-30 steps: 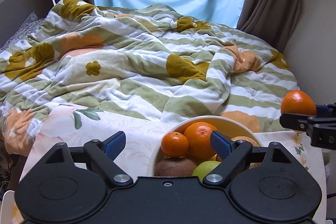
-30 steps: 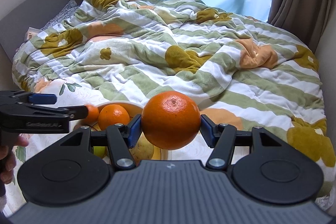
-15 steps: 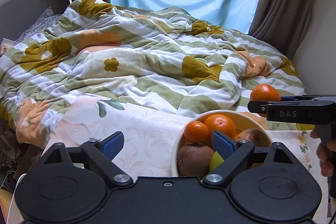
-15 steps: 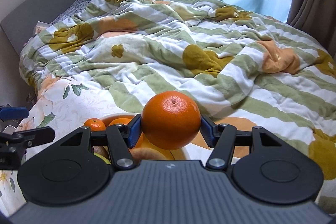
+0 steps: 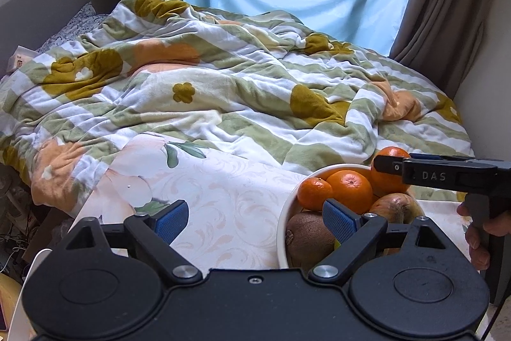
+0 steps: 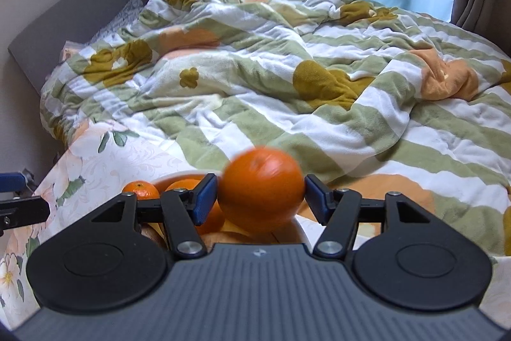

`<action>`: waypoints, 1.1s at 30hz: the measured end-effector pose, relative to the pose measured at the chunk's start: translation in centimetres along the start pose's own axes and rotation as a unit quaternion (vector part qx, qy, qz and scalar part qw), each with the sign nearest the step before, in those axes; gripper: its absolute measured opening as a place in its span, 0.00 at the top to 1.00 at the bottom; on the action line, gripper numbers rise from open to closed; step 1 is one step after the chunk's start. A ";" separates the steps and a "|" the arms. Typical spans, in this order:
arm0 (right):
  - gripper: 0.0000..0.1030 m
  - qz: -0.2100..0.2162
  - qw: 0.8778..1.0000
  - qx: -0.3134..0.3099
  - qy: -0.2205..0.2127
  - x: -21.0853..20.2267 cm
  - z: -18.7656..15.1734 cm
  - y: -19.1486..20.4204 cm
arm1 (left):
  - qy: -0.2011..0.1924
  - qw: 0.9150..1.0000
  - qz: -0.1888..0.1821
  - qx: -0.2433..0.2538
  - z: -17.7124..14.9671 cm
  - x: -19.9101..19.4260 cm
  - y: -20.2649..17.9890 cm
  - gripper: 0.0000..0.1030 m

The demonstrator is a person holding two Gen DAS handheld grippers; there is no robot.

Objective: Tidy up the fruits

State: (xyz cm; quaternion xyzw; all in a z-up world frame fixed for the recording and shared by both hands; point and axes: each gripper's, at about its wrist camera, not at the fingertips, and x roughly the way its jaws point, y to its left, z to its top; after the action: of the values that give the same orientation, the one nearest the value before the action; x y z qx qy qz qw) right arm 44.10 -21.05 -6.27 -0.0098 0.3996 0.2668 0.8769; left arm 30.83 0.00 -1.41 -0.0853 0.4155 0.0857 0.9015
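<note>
Right wrist view: right gripper (image 6: 260,195) jaws just opening, orange (image 6: 261,190) dropping into nearly full bowl (image 5: 282,214); left gripper (image 5: 254,218) wide, empty.

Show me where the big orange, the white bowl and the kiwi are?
big orange (image 6: 260,189), right wrist view, middle of its blurred skin.
white bowl (image 5: 282,222), left wrist view, left part of its rim.
kiwi (image 5: 308,234), left wrist view, middle of its brown skin.
</note>
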 end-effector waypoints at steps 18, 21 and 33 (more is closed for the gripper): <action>0.02 -0.051 0.998 0.009 -0.037 -6.5 -0.2 1.7 | -0.047 0.998 -0.042 0.026 -0.8 -5.5 0.3 0.09; 0.02 -0.069 0.996 0.015 -0.052 -9.7 -0.6 2.9 | -0.062 0.996 -0.056 0.034 -1.3 -7.6 0.9 0.09; 0.00 -0.181 0.979 0.034 -0.088 -22.1 -6.7 11.2 | -0.107 0.984 -0.100 0.102 -4.9 -15.6 3.6 0.09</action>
State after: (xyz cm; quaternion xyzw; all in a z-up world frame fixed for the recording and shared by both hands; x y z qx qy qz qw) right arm 22.22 -23.15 6.92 -0.0287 0.3211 0.0899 0.9423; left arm 16.42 1.05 7.05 -0.0242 0.3124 -0.0396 0.9488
